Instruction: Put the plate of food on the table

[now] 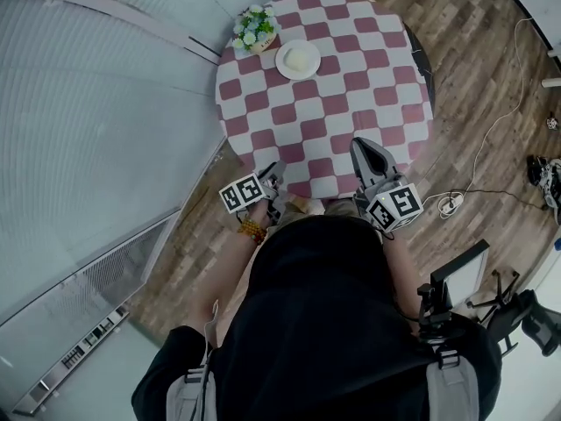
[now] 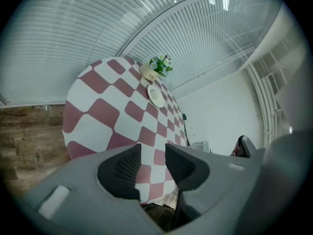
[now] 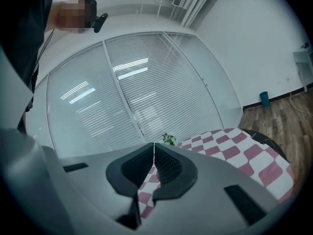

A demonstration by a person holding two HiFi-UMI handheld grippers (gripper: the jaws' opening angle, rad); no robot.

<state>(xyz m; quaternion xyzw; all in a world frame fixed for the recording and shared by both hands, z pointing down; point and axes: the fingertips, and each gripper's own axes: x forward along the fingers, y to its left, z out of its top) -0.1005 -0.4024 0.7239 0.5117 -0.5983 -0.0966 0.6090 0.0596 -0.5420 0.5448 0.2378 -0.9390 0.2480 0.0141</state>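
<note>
A white plate of pale food (image 1: 298, 60) rests on the far side of the round table (image 1: 351, 103) with its pink-and-white checked cloth, close to a pot of flowers (image 1: 254, 29). Both grippers hover at the table's near edge, far from the plate. My left gripper (image 1: 273, 181) is open with nothing between its jaws; from its own view (image 2: 153, 153) the plate (image 2: 155, 96) and flowers (image 2: 160, 65) lie far off. My right gripper (image 1: 368, 152) is shut and empty, its jaws touching at the tips (image 3: 154, 148). In the right gripper view only the flowers (image 3: 168, 139) and the cloth (image 3: 234, 146) show.
A curved glass wall with blinds (image 1: 105, 130) runs close along the table's left. A dark chair (image 1: 422, 60) stands at the table's far right. On the wood floor to the right lie a white cable and a power strip (image 1: 451, 204). Black equipment (image 1: 456, 279) stands beside the person.
</note>
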